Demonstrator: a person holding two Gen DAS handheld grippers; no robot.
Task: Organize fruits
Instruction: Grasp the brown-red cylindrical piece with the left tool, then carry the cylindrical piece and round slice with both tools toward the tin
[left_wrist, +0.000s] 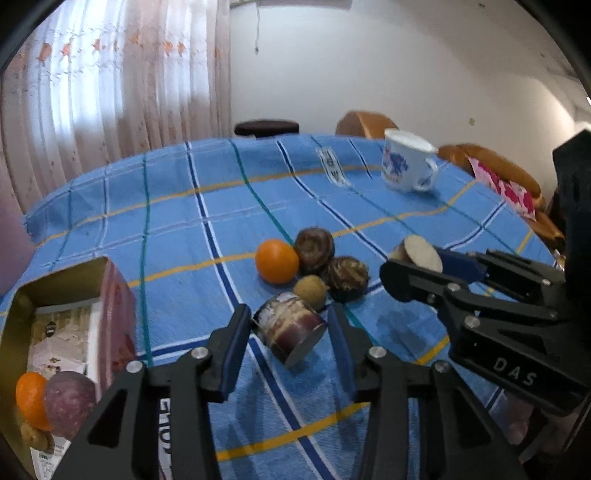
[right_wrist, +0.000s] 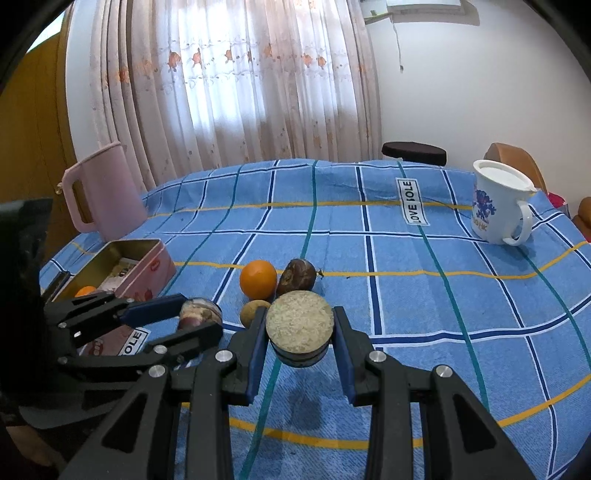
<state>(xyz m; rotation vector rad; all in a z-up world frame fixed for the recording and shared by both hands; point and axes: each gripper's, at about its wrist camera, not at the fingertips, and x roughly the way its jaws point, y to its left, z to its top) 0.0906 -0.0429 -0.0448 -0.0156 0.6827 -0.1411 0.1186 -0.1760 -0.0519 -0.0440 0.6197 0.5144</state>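
My left gripper (left_wrist: 288, 314) is shut on a short purple-brown cylinder of cut cane (left_wrist: 290, 332), tilted just above the cloth; the right wrist view shows that gripper (right_wrist: 201, 315) from the side. My right gripper (right_wrist: 300, 314) is shut on a second cane piece (right_wrist: 299, 326) with its pale cut face up, also visible in the left wrist view (left_wrist: 421, 251). Just beyond both lie an orange (left_wrist: 277, 260), two dark wrinkled fruits (left_wrist: 314, 245) (left_wrist: 347, 277) and a small tan fruit (left_wrist: 310, 291). An open tin box (left_wrist: 55, 295) at the left holds an orange (left_wrist: 31, 398) and a purple fruit (left_wrist: 68, 402).
A white mug (right_wrist: 498, 210) with a blue print stands at the far right of the blue checked tablecloth (right_wrist: 406, 295). A pink jug (right_wrist: 103, 192) stands at the far left behind the tin (right_wrist: 147, 266). Chairs and a stool ring the table's far edge.
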